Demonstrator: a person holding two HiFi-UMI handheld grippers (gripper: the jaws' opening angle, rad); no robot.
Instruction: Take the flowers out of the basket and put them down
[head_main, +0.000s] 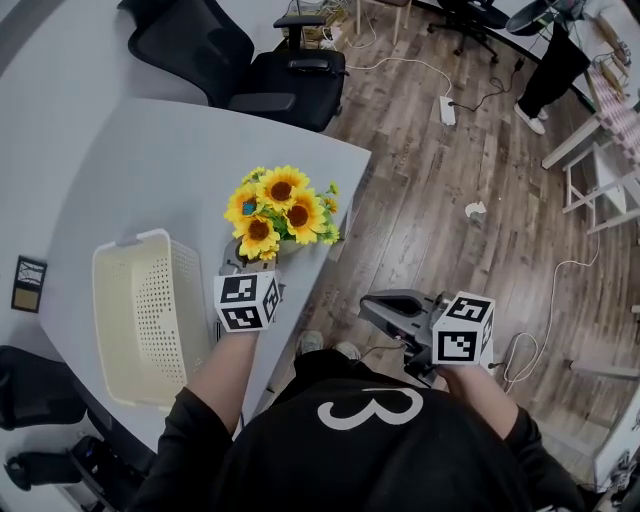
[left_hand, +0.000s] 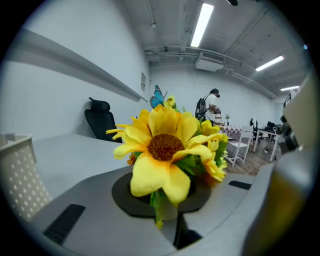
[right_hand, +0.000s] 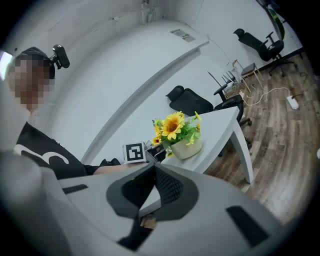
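Observation:
A bunch of yellow sunflowers (head_main: 278, 212) in a pale pot stands near the right edge of the grey table (head_main: 150, 180). The empty white basket (head_main: 150, 320) sits to its left. My left gripper (head_main: 246, 264) reaches the pot from the near side and is shut on its rim. In the left gripper view a big sunflower (left_hand: 162, 147) fills the space above the left gripper (left_hand: 167, 212). The right gripper view shows the pot (right_hand: 188, 148) resting on the tabletop. My right gripper (head_main: 370, 306) hangs off the table over the floor; the right gripper (right_hand: 154, 170) is shut on nothing.
A black office chair (head_main: 275, 70) stands beyond the table. A small dark card (head_main: 28, 283) lies at the table's left. A power strip (head_main: 447, 108) and cables lie on the wooden floor, with a person (head_main: 548, 72) and white furniture (head_main: 600, 180) at the far right.

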